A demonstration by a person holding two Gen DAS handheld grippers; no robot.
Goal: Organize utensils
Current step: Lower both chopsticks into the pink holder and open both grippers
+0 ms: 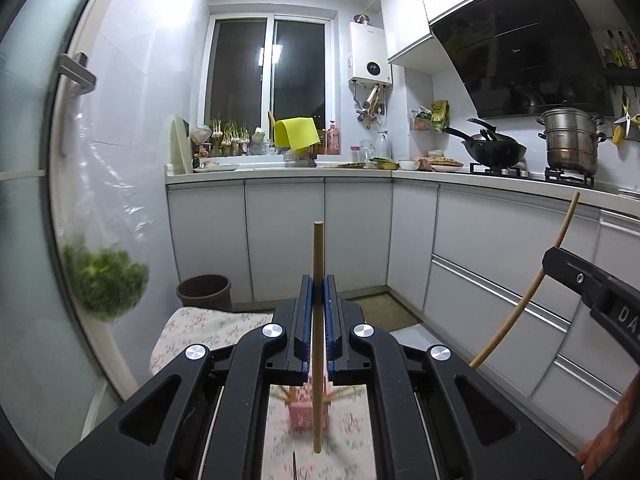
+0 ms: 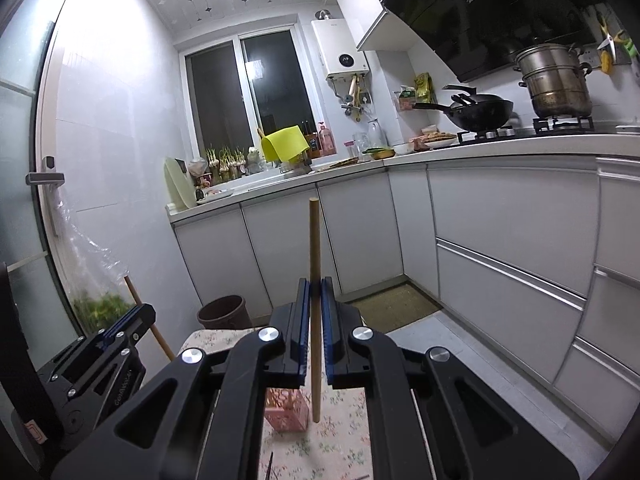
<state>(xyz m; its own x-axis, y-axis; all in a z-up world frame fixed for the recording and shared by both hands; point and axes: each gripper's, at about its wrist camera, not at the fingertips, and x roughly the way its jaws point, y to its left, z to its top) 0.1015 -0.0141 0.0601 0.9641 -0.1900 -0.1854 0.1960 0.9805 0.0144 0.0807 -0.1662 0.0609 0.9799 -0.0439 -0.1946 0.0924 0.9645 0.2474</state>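
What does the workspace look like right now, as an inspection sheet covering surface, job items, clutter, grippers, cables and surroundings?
Surface: floral tablecloth below both grippers.
Job's things: a wooden chopstick upright in the left grip, another chopstick upright in the right; pink holder on the cloth, sticks in it blurred.
Clutter: a thin dark stick on the cloth.
Grippers: left hand-held gripper shut on its chopstick; right hand-held gripper likewise.
Cables: nothing seen.
Surroundings: brown bin, white cabinets, wok and steamer pot on the stove, window.
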